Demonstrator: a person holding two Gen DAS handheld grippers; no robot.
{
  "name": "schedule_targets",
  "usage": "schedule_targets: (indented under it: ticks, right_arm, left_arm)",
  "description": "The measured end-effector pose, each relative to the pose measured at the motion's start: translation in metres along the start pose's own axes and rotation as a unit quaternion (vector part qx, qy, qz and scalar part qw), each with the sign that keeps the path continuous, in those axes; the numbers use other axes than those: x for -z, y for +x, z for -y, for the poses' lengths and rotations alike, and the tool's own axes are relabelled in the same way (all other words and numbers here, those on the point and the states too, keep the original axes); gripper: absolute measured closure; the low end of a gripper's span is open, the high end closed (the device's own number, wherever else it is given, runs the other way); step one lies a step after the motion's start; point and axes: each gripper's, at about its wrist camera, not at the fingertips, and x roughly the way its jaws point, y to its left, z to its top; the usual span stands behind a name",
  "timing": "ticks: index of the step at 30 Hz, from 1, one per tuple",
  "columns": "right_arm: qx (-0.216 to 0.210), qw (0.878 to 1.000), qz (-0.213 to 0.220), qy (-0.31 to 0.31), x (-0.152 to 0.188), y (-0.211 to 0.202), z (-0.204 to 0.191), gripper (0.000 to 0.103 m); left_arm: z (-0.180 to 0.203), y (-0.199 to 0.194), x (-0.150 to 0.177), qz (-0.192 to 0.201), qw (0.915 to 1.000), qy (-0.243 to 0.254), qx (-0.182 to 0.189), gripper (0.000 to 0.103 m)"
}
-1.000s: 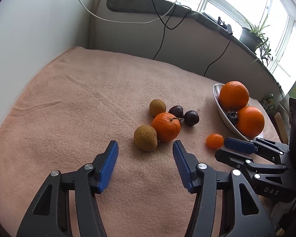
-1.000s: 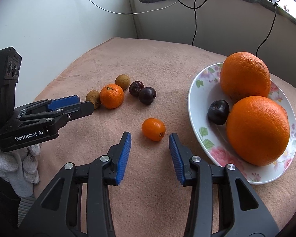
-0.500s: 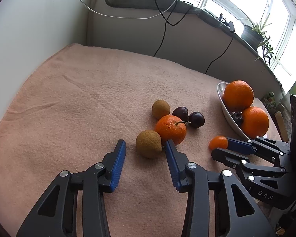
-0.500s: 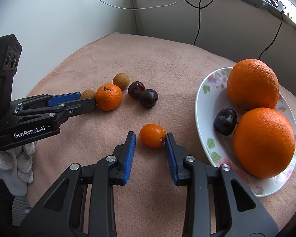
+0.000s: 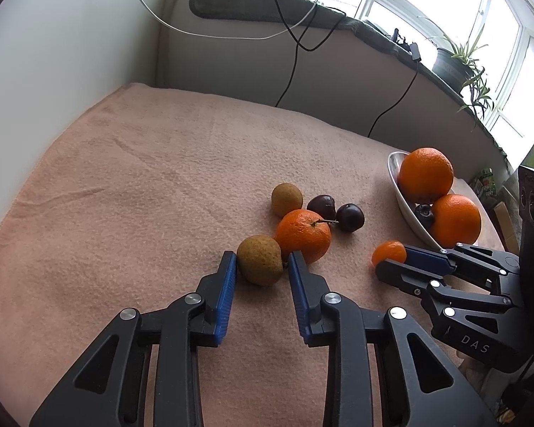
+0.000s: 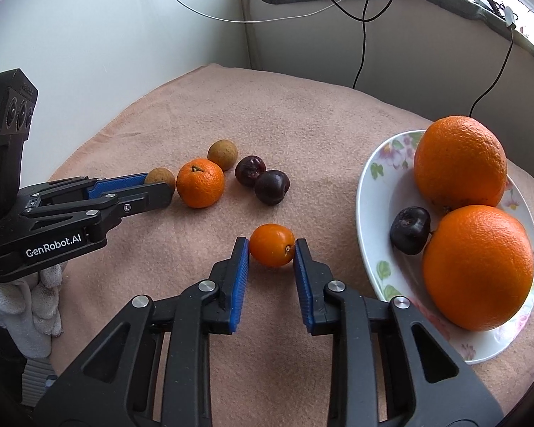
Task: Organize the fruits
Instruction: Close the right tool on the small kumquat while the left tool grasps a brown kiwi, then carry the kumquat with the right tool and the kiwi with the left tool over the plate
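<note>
Left gripper [image 5: 262, 262], black jointed frame with ribbed blue pads, is closing its jaws around a brown longan [image 5: 260, 259]; the left pad touches the rough, matte skin, while contact at the right pad cannot be told. Right gripper [image 6: 272, 250], same build, pinches a small smooth kumquat [image 6: 272, 244] between its two pads, the fruit resting on the cloth. Beside the held longan sits a dimpled tangerine [image 5: 303, 235] with a short stem, touching it; behind lie a second longan [image 5: 286, 199] and two glossy dark cherries [image 5: 335, 212], pressed together. Oval glazed plate [image 6: 373, 192] with floral print, to the right, carries two large pebbled oranges [image 6: 460, 162] and one cherry [image 6: 409, 230] wedged against them. All rest on a fuzzy peach towel [image 5: 142, 185]. A white knit glove [image 6: 35, 302] shows under the left gripper in the right wrist view.
</note>
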Motion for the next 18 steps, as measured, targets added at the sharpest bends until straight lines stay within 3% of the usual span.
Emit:
schedule_targets:
  ticks: [18]
  right_arm:
    - [-0.010, 0.999, 0.047, 0.013, 0.000, -0.043, 0.011, 0.077]
  left_arm:
    - [0.030, -0.024, -0.006, 0.032, 0.9994, 0.008, 0.011, 0.075]
